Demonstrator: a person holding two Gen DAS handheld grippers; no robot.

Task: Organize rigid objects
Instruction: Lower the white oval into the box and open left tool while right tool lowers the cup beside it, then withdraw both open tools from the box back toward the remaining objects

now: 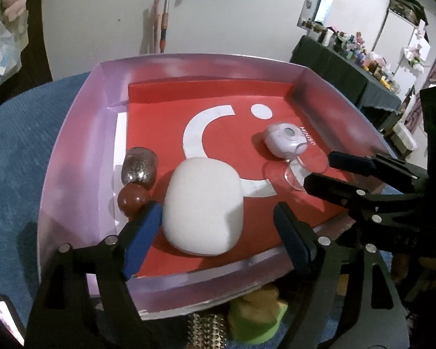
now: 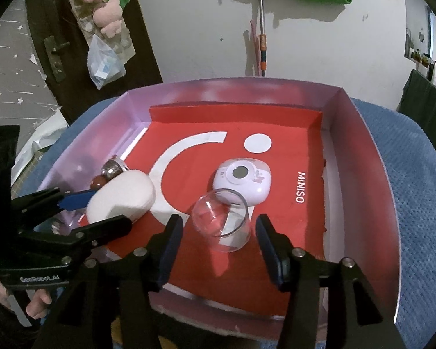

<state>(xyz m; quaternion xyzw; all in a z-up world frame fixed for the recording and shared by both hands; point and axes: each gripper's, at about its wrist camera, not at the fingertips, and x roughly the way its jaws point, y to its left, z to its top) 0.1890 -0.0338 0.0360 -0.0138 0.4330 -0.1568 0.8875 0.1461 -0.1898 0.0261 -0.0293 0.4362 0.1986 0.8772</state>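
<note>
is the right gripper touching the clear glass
Apart. The right wrist view shows red floor between both pads of the right hand-held gripper and the glass.

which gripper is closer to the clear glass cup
Right. The right gripper straddles the clear glass cup, pads apart from it; the left gripper straddles the white case beside it.

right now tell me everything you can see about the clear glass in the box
The clear glass is a small, empty tumbler of see-through glass or plastic. It lies tipped on the box's red floor, its open mouth toward the small white round gadget, which it appears to touch. The right hand-held gripper straddles it with jaws open, pads clear of its sides. No cracks show.
</note>
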